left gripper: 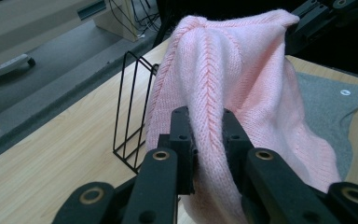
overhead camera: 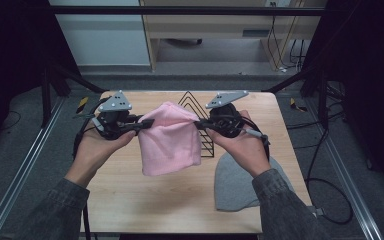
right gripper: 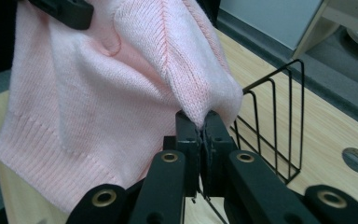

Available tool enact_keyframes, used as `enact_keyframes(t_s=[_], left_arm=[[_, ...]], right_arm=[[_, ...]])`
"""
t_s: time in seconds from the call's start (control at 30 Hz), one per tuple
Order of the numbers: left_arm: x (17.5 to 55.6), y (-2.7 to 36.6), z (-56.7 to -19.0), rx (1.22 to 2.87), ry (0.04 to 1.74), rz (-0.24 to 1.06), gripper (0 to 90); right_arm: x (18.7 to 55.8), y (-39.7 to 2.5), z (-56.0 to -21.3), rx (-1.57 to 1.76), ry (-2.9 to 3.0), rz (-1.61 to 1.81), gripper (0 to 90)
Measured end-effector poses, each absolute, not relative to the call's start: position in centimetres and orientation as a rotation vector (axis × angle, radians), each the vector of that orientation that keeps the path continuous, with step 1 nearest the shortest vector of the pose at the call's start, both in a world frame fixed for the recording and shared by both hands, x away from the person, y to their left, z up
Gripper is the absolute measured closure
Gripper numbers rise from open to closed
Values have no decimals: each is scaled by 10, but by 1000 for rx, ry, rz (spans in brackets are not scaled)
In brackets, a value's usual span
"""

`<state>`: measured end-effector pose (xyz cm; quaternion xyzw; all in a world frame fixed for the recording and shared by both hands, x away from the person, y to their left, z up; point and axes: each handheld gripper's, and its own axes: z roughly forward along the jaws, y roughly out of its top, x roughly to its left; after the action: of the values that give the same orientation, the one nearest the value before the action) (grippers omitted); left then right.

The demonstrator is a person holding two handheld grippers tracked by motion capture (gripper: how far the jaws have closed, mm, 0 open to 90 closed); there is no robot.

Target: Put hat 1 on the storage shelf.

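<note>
A pink knit hat (overhead camera: pixel 170 137) hangs in the air over the middle of the wooden table (overhead camera: pixel 130 200), stretched between both grippers. My left gripper (overhead camera: pixel 147 122) is shut on its left top corner; in the left gripper view the knit (left gripper: pixel 242 88) bulges between the jaws of that gripper (left gripper: pixel 206 122). My right gripper (overhead camera: pixel 198 124) is shut on the right top corner, its jaws pinching a tight fold (right gripper: pixel 200 100) of the hat, as the right gripper view (right gripper: pixel 203 122) shows. A grey knit hat (overhead camera: pixel 235 182) lies flat on the table under my right hand.
A black wire rack (overhead camera: pixel 200 127) stands on the table behind the pink hat, also seen as the rack (left gripper: pixel 133 121) and the rack (right gripper: pixel 272 126). A round hole (right gripper: pixel 357 160) is in the tabletop. Dark frame legs and cables flank the table.
</note>
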<state>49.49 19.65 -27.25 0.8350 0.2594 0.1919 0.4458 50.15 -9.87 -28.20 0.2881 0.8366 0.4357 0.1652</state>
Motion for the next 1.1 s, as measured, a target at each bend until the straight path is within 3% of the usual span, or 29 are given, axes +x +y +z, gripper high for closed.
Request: enact_keyframes(t_s=[0.6, 1.1], left_arm=[[509, 171, -244, 2054, 632, 522, 779], [555, 145, -201, 2006, 591, 609, 776]], right_arm=[[512, -109, -263, 818, 2366, 1194, 874], [551, -129, -229, 859, 2236, 1256, 872]])
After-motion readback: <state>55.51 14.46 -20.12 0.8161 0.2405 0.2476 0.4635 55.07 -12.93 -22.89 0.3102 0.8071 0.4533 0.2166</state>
